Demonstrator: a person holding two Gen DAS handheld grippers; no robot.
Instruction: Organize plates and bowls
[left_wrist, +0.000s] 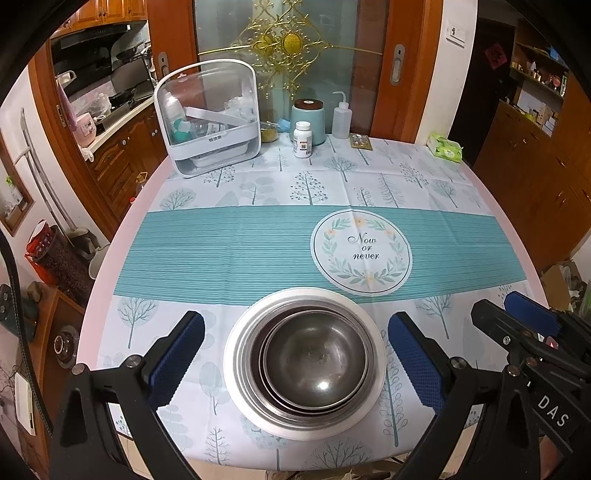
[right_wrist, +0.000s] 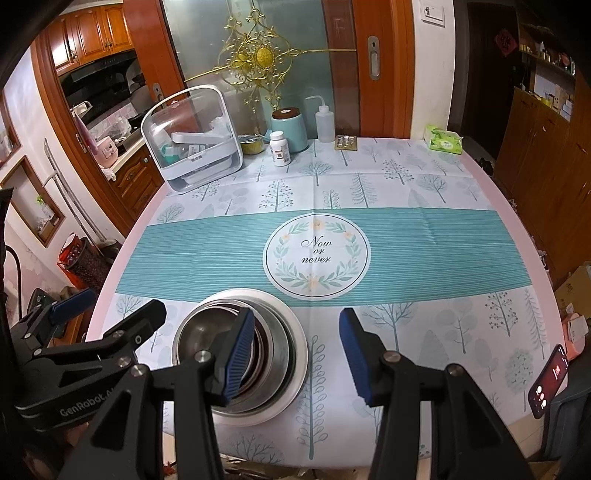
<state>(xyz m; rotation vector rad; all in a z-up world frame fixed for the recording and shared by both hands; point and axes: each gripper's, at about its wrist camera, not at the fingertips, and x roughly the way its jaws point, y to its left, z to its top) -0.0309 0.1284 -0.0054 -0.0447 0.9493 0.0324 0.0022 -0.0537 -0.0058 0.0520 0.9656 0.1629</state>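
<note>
While both tools hang over the near table edge, the left gripper (left_wrist: 295, 354) spreads wide around nested steel bowls (left_wrist: 314, 363) on a white plate (left_wrist: 236, 373), touching nothing, and the right gripper (right_wrist: 297, 354) gapes just beside them. Beyond lies smooth printed tablecloth (left_wrist: 229, 240), flat and bare; farthest stand a clear plastic box (left_wrist: 208, 118) and bottles.

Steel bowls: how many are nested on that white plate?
3 visible rims: outer steel bowl, middle one inside it, innermost bowl on top, all on the white plate. More may hide underneath.
</note>
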